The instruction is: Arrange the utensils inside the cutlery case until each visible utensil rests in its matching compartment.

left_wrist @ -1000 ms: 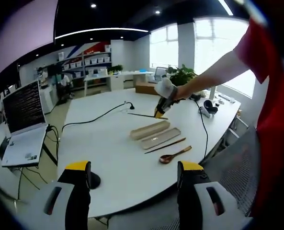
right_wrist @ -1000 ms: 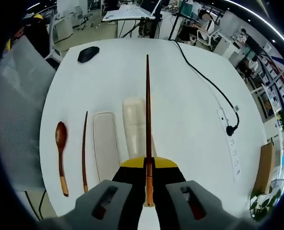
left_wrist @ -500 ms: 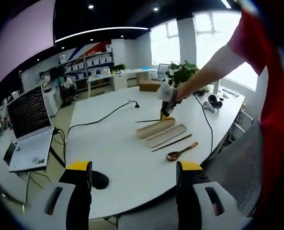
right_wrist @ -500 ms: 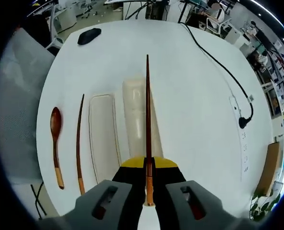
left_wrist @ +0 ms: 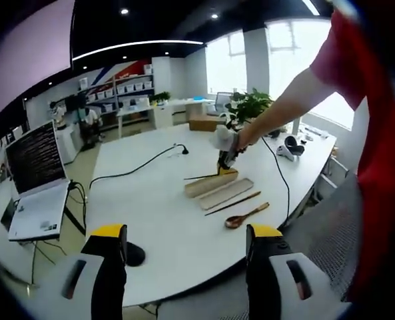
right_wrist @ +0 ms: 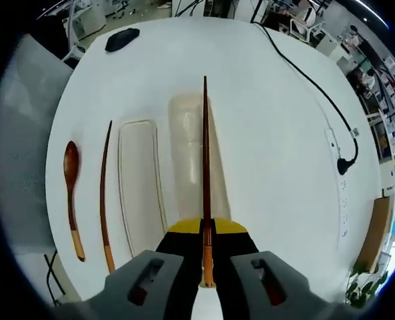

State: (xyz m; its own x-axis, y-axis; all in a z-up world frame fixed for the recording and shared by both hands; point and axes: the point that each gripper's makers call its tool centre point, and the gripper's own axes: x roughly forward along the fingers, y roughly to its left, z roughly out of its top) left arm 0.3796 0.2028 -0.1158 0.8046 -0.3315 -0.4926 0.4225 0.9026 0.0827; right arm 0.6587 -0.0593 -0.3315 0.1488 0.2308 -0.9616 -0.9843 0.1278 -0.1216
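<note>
Since a second ago the right tongs [right_wrist: 206, 277] have come lower over the case: in the right gripper view the case base [right_wrist: 192, 160] and lid [right_wrist: 140, 183] now loom larger, and the held chopstick [right_wrist: 206, 173] lies lengthwise over the base rather than reaching past its far end. Right tongs are clamped on the chopstick's orange butt end, shaft running straight out between the jaws. In the left gripper view the same right tongs [left_wrist: 224, 160] sit at the far end of the case base [left_wrist: 210, 183], a gloved hand [left_wrist: 222, 138] on them, chopstick [left_wrist: 200, 177] tip just off the base toward the bench middle. Lid lies just beside the base, parallel. Second chopstick [right_wrist: 104, 193] lies on the bench beside the lid, then the wooden spoon [right_wrist: 71, 197] nearest the bench edge, all roughly parallel. Left tongs [left_wrist: 184, 267] stand wide open, holding nothing, back over the near bench edge. A black mouse [right_wrist: 122, 39] sits near the far edge; a cable [right_wrist: 310, 87] crosses the bench.
</note>
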